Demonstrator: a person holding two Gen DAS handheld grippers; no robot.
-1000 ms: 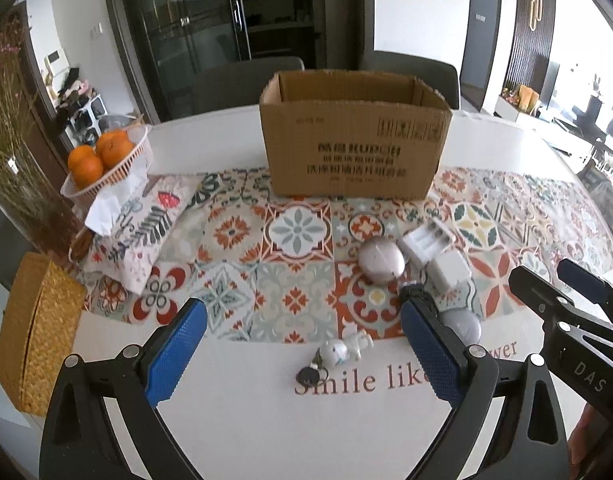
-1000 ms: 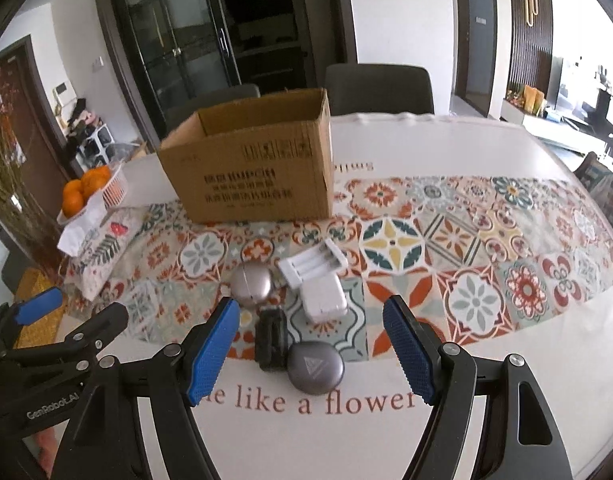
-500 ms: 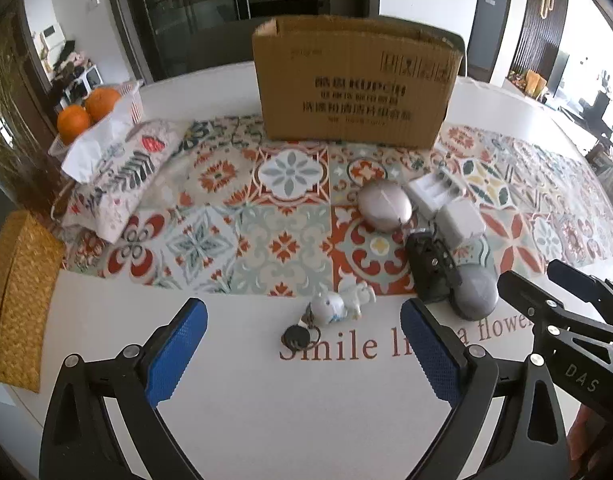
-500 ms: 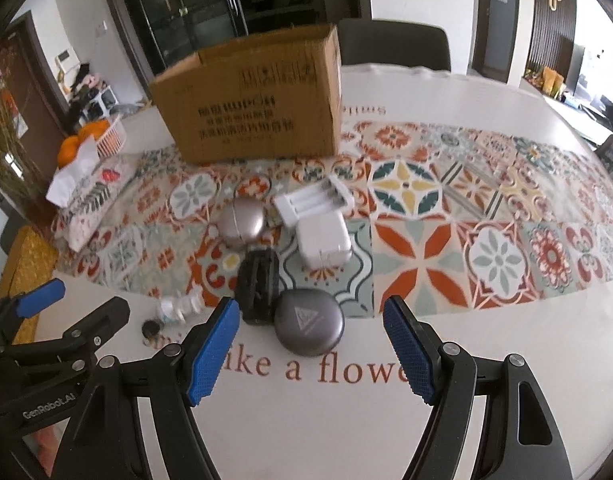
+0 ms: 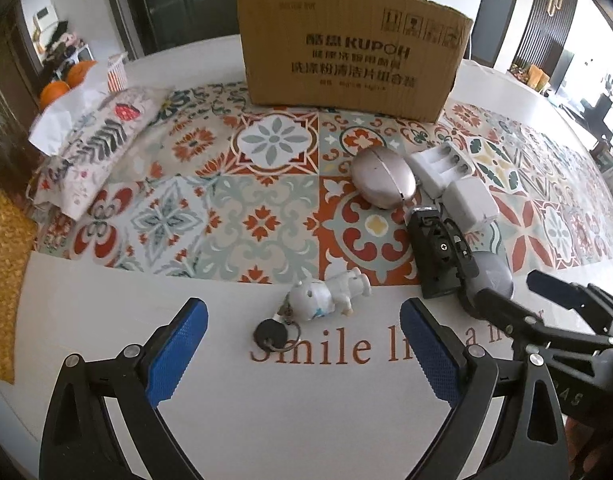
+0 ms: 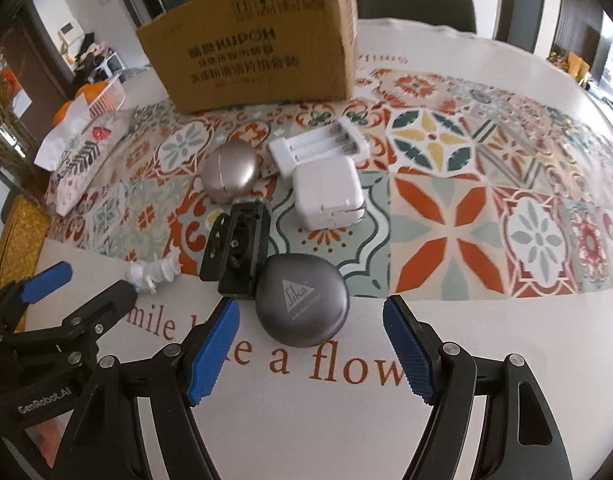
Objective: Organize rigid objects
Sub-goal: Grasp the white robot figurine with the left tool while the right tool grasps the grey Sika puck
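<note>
1. Blue pads cover the fingers (image 5: 176, 350) of the left gripper (image 5: 302, 354), which stand wide apart with nothing between them, low over the white bench (image 5: 306, 420).
2. Blue pads are also on the right gripper (image 6: 310, 356); its fingers are apart and hold nothing, and the dark grey round case (image 6: 302, 300) lies just in front of the gap between them.
3. Just beyond the left gripper lies a small white figurine (image 5: 326, 294) on its side, with a black round tag (image 5: 270, 334) on a ring beside it, near the red printed letters on the bench.
4. A black clamp-like part (image 6: 236, 252) touches the left side of the grey case, at the edge of the patterned mat (image 6: 446, 208).
5. Farther on the mat are 3 more things close together: a silver oval case (image 6: 228, 172), a white power adapter (image 6: 326, 192) and a white battery charger (image 6: 318, 144) with empty slots.
6. Behind them stands an open cardboard box (image 5: 352, 46) with printed text on its side.
7. At the far left lie a flowered pouch (image 5: 94, 148), white tissue and a basket with oranges (image 5: 62, 82); a woven yellow thing (image 5: 4, 280) is at the left edge of the bench.
</note>
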